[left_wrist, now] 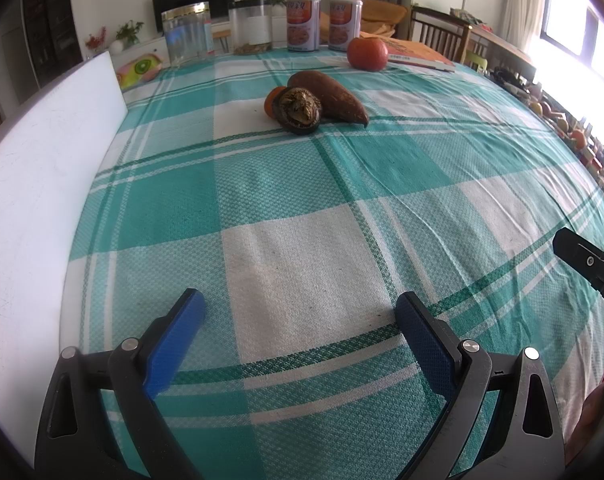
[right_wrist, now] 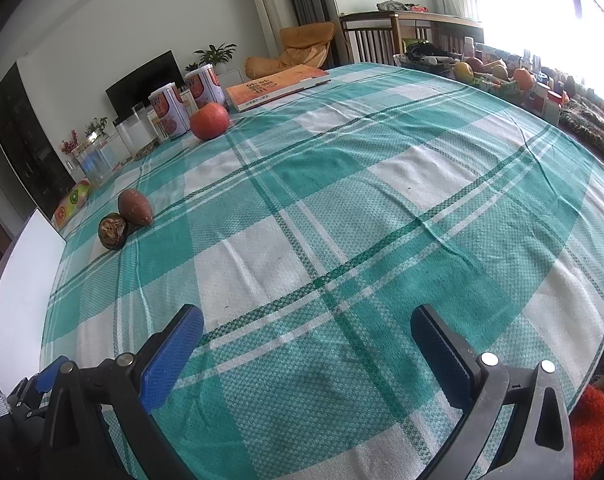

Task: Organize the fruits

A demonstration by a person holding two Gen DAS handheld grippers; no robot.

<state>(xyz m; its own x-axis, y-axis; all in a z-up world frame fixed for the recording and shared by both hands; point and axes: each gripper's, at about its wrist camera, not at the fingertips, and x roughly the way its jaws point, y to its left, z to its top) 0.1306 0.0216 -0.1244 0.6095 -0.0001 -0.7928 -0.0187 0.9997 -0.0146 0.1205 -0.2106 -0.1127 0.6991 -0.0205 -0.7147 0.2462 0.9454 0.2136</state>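
A dark round fruit with a dried brown top [left_wrist: 300,110] lies on the green checked tablecloth [left_wrist: 302,208], touching a brown pointed fruit [left_wrist: 330,96]. A small orange fruit [left_wrist: 273,100] is half hidden behind them. A round red-orange fruit [left_wrist: 366,53] sits farther back. The right wrist view shows the dark fruit [right_wrist: 112,231], the brown fruit [right_wrist: 134,207] and the red-orange fruit [right_wrist: 210,121]. My left gripper [left_wrist: 298,312] is open and empty, low over the cloth well short of the fruits. My right gripper [right_wrist: 307,328] is open and empty. Its tip shows in the left wrist view [left_wrist: 581,258].
A white board [left_wrist: 38,184] lies along the table's left edge. Two printed cans [left_wrist: 321,23], two clear jars [left_wrist: 218,32] and an orange book [left_wrist: 417,53] stand at the back. A fruit-print box [left_wrist: 138,70] sits back left. A basket of fruits [right_wrist: 489,76] stands right.
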